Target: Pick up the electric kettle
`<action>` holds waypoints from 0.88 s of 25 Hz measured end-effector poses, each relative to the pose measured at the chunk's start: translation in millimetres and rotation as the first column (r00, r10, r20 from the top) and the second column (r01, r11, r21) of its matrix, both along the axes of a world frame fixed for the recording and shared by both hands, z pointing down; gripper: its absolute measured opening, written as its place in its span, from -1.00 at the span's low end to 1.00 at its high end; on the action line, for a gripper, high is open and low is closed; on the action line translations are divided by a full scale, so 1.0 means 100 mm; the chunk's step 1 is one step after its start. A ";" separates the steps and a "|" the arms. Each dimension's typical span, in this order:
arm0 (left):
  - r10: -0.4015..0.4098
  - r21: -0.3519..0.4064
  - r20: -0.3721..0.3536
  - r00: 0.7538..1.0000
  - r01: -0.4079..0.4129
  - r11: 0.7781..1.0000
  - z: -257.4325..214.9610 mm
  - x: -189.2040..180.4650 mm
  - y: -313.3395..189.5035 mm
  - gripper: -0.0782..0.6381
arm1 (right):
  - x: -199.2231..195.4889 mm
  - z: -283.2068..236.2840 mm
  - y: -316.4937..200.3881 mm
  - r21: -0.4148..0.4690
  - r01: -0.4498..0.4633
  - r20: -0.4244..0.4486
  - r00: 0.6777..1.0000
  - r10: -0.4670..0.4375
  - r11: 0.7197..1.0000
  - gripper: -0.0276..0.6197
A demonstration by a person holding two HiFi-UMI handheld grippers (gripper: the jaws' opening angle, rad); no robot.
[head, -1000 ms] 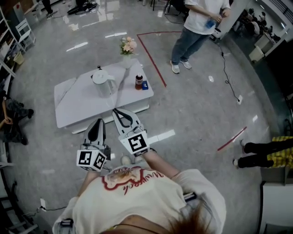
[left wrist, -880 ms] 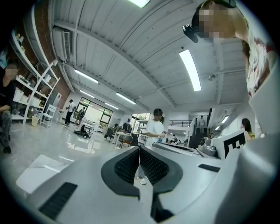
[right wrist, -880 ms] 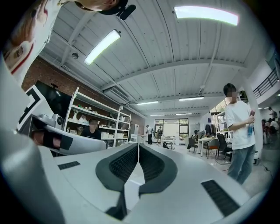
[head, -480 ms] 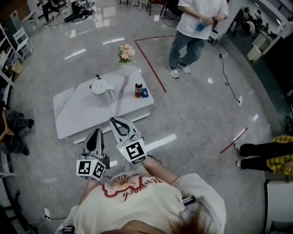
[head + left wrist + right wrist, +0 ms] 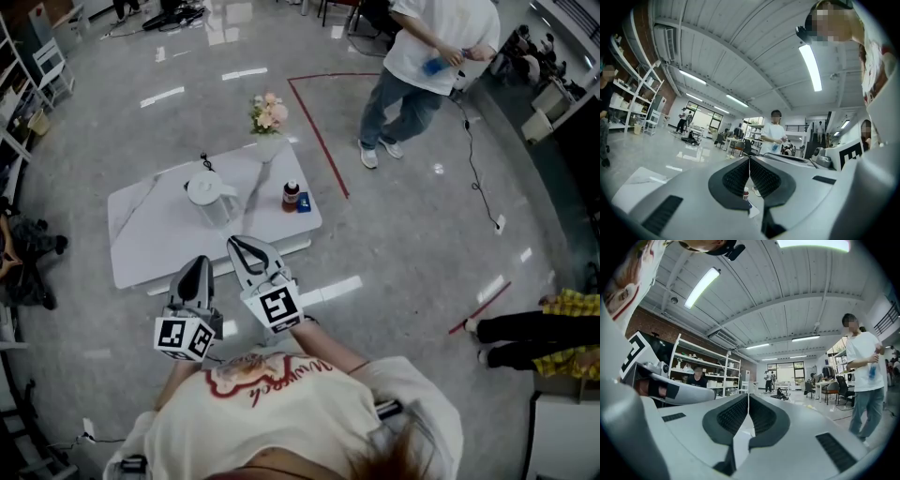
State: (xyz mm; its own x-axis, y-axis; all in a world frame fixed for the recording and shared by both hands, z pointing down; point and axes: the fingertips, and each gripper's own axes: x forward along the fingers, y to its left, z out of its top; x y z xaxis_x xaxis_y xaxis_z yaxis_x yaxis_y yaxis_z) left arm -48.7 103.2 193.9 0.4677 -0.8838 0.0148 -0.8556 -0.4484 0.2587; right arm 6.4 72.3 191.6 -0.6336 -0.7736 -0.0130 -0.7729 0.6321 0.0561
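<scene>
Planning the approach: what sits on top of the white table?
An electric kettle, a small bottle beside a blue item, and flowers at the far edge. The kettle's lid hides its inside.

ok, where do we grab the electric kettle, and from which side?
The electric kettle stands upright on the table. Its handle seems to jut right, toward the bottle, though it's small here. Grip that, not the round body. Come in level from the near right with the right gripper, opened first; it's shut now.
</scene>
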 end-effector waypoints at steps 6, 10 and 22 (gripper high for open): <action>-0.045 0.058 -0.004 0.999 0.045 0.997 -0.21 0.05 -1.02 -0.74 | 0.11 -0.19 -1.04 0.049 0.026 0.021 0.999 -0.027 0.998 -0.86; -0.080 0.074 -0.002 0.997 0.080 0.994 -0.32 0.07 -1.46 -0.74 | 0.18 -0.34 -1.53 0.065 0.048 0.011 0.999 -0.049 0.997 -0.86; -0.067 0.049 0.005 0.998 0.067 0.997 -0.20 -0.10 -2.26 -0.74 | -0.10 -0.20 -2.36 0.046 0.045 0.006 0.999 -0.046 0.998 -0.86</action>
